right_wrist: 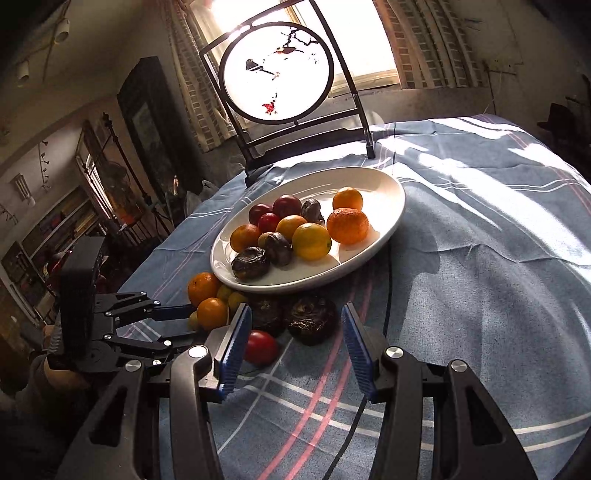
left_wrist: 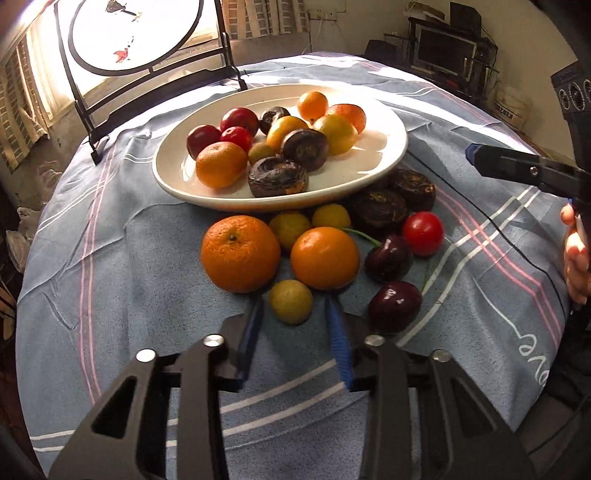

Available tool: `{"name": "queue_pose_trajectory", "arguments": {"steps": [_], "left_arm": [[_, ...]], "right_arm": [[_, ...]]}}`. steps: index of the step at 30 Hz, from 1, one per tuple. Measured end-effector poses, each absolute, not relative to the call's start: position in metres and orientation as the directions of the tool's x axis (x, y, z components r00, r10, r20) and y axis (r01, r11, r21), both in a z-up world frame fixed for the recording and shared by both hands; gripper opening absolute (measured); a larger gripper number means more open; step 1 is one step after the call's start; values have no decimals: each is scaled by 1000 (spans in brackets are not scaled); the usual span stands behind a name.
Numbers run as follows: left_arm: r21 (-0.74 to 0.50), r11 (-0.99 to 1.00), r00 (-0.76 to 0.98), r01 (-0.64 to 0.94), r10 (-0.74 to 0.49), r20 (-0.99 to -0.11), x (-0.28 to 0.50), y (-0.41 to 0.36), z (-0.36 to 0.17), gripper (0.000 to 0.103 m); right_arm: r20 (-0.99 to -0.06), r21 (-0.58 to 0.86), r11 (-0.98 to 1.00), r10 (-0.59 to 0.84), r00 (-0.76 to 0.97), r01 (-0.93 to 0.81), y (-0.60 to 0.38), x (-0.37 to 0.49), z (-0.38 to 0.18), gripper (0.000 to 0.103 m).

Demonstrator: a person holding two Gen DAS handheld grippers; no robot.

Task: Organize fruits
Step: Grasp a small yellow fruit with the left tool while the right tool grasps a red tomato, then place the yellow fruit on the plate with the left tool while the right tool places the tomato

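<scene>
A white oval plate point(left_wrist: 166, 173) holds oranges, red and yellow fruits and dark brown chestnut-like ones. In front of it, loose on the blue plaid cloth, lie two oranges point(left_wrist: 240, 253), small yellow fruits, dark brown ones point(left_wrist: 380, 212), a red tomato point(left_wrist: 423, 233) and two dark cherries point(left_wrist: 394, 305). My left gripper point(left_wrist: 293, 302) is shut on a small yellow-green fruit point(left_wrist: 290, 301) that rests on the cloth, one blue pad on each side. My right gripper point(right_wrist: 295, 314) stands open and holds nothing. A dark brown fruit point(right_wrist: 312, 319) and the tomato point(right_wrist: 260, 347) lie just ahead of it.
A round painted screen on a black stand point(left_wrist: 136, 33) sits behind the plate. A thin black cable point(left_wrist: 480, 218) runs across the cloth on the right. A person's hand point(left_wrist: 576, 254) holds the right gripper at the table's right edge. Bare cloth stretches right of the plate.
</scene>
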State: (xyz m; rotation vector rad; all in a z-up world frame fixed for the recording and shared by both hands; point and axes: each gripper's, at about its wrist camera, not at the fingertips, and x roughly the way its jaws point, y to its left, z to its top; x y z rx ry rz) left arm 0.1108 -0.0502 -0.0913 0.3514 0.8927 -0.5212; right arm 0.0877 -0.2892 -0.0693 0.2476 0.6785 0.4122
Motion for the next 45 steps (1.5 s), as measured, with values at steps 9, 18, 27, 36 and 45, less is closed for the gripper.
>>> {"name": "queue_pose_trajectory", "arguments": {"steps": [9, 18, 27, 36, 45], "left_arm": [[32, 843, 551, 537, -321, -770, 89, -35, -84, 22], [-27, 869, 567, 495, -346, -748, 72, -9, -75, 22], [-75, 876, 576, 476, -375, -726, 74, -3, -73, 22], [-92, 862, 612, 498, -425, -668, 76, -7, -45, 22], [-100, 841, 595, 532, -455, -662, 153, -62, -20, 22]], "right_arm": [[-594, 273, 875, 481, 645, -400, -264, 82, -70, 51], [-733, 103, 906, 348, 584, -411, -212, 99, -86, 38], [-705, 193, 905, 397, 588, -380, -224, 100, -83, 31], [-558, 348, 864, 503, 660, -364, -276, 90, -45, 31], [-567, 380, 881, 462, 682, -281, -288, 177, -18, 31]]}}
